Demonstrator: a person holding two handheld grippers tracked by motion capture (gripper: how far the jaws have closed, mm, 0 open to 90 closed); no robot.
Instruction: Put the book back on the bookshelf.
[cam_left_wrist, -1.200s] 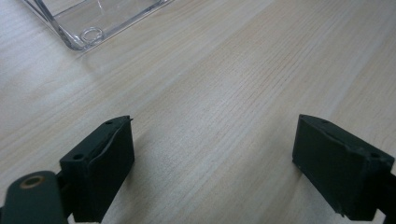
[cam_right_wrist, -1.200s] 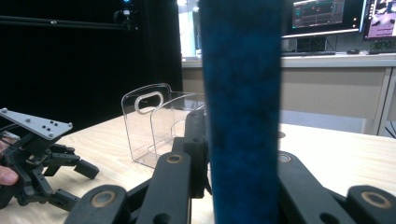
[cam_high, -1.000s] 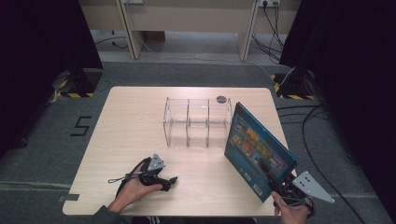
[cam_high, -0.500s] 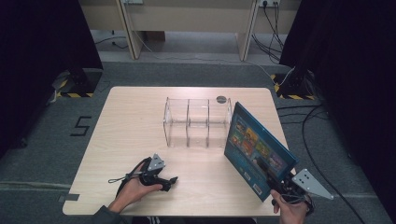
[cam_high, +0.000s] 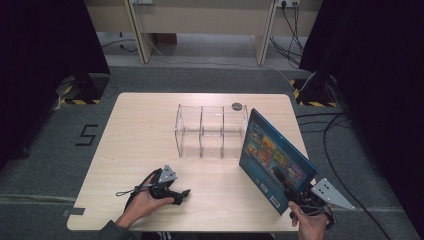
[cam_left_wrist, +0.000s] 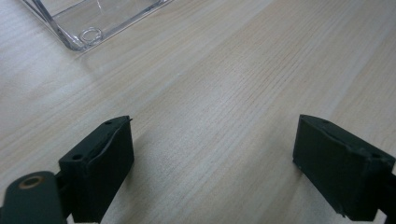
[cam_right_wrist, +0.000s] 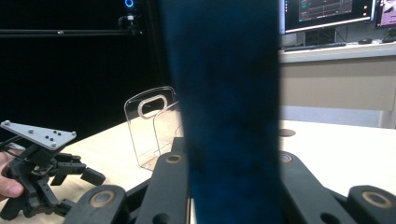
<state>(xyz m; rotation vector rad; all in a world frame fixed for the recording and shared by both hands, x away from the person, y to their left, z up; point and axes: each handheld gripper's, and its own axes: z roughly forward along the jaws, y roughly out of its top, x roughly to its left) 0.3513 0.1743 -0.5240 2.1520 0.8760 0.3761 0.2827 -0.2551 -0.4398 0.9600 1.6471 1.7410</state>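
The right gripper (cam_high: 292, 192) is clamped on a blue book (cam_high: 274, 155), held tilted at the table's near right, beside the clear rack (cam_high: 210, 131). The left gripper (cam_high: 181, 194) rests near left, jaws apart. Next, I judge: stand the book upright, slot it into the rack's right compartment

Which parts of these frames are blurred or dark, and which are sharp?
High view: even light, the table clear, black curtains at both sides. Right gripper view: the book is so close that it is a blurred dark blue band; the clear rack behind is sharper. Left gripper view: wood grain crisp, no glare.
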